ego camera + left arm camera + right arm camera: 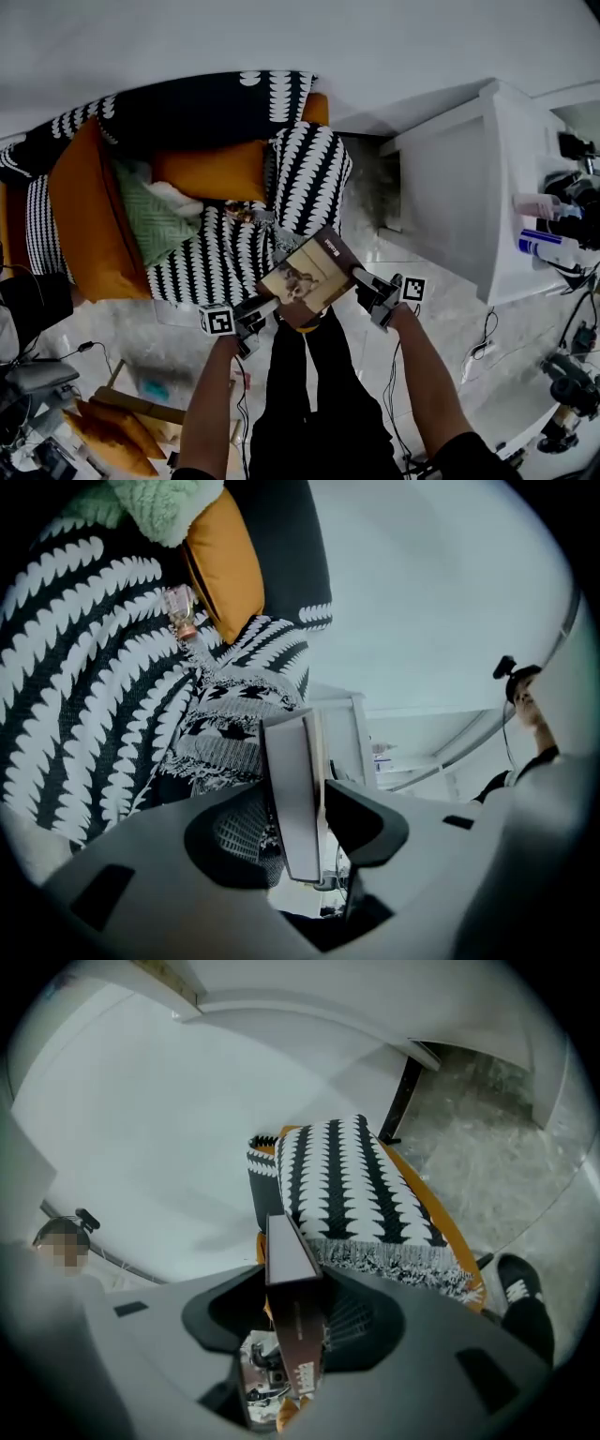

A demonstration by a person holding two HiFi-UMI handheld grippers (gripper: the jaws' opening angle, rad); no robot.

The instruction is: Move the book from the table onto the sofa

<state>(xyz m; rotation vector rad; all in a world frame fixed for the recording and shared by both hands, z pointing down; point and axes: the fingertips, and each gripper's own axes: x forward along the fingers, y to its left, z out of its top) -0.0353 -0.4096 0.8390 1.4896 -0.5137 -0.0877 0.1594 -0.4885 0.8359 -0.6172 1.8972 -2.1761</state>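
The book (309,275), with a tan cover and brown spine, hangs tilted over the front edge of the sofa (211,258), which is orange under a black-and-white patterned throw. My left gripper (265,307) is shut on the book's lower left corner and my right gripper (364,278) on its right edge. In the left gripper view the book's page edge (292,789) stands upright between the jaws of the left gripper (300,819). In the right gripper view the brown spine (296,1330) is clamped in the right gripper (295,1309), with the sofa arm (352,1190) just beyond.
A green cushion (155,220) and an orange cushion (211,169) lie on the sofa, with a small bottle (180,616) on the throw. A white cabinet (469,206) stands to the right, with bottles (544,244) beyond it. The person's dark trouser legs (309,394) are below the book.
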